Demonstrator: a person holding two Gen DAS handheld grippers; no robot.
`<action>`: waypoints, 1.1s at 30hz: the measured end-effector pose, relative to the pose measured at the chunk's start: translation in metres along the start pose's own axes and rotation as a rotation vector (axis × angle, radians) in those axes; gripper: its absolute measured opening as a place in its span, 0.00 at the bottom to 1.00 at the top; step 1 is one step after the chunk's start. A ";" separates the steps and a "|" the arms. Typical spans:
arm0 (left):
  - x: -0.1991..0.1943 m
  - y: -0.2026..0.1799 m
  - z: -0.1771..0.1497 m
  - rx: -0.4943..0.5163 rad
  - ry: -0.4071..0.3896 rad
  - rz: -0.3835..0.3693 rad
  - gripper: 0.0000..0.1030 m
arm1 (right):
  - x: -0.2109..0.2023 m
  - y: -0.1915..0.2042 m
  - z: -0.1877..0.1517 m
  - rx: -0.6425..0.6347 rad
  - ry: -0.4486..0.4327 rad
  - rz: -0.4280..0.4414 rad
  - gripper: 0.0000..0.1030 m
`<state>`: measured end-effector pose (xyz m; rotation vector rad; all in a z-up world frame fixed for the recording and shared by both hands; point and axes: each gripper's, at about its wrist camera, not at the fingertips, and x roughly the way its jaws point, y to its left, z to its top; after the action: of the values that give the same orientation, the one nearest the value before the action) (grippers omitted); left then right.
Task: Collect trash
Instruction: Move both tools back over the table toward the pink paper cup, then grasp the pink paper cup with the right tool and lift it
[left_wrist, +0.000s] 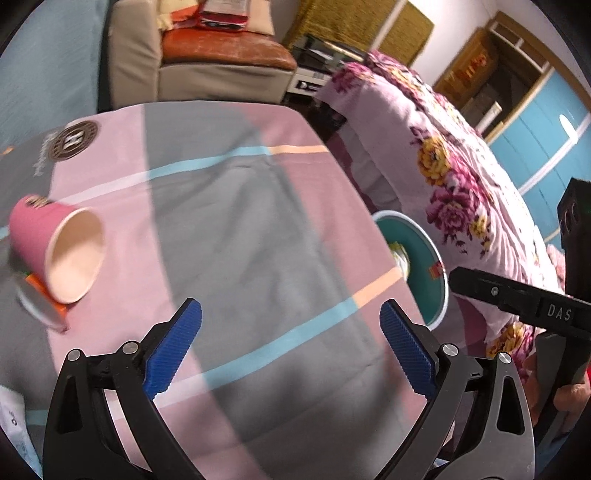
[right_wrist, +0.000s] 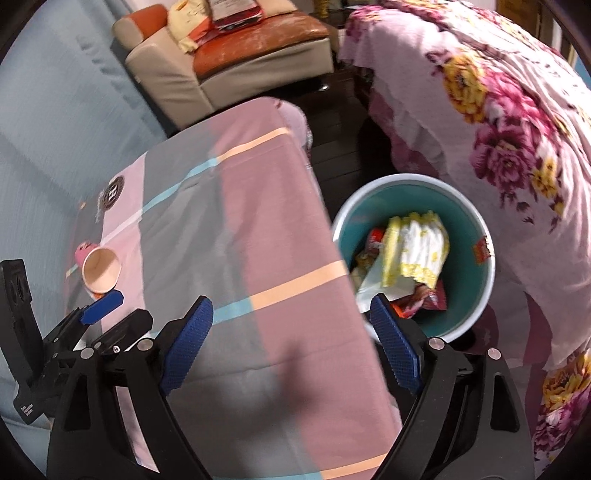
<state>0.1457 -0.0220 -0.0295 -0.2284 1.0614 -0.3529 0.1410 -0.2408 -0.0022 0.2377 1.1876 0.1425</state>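
Grippers, left gripper and right gripper, gape empty; we next fetch the pink cup, nine o'clock, for the bin.

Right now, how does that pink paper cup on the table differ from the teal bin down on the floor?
The pink paper cup lies tipped on its side on the table; the teal bin stands upright on the floor beside it. The cup looks empty inside; the bin holds wrappers and crumpled paper. The cup is far smaller than the bin. Both are round, open-topped containers.
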 end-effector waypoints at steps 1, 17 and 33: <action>-0.003 0.007 -0.001 -0.014 -0.005 0.003 0.94 | 0.001 0.005 0.000 -0.010 0.003 0.001 0.81; -0.064 0.155 -0.030 -0.200 -0.096 0.182 0.95 | 0.042 0.154 0.017 -0.363 0.130 0.054 0.81; -0.085 0.237 -0.046 -0.275 -0.108 0.231 0.95 | 0.111 0.305 0.047 -0.760 0.217 0.089 0.65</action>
<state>0.1084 0.2287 -0.0650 -0.3628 1.0156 0.0149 0.2297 0.0752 -0.0066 -0.4033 1.2557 0.6928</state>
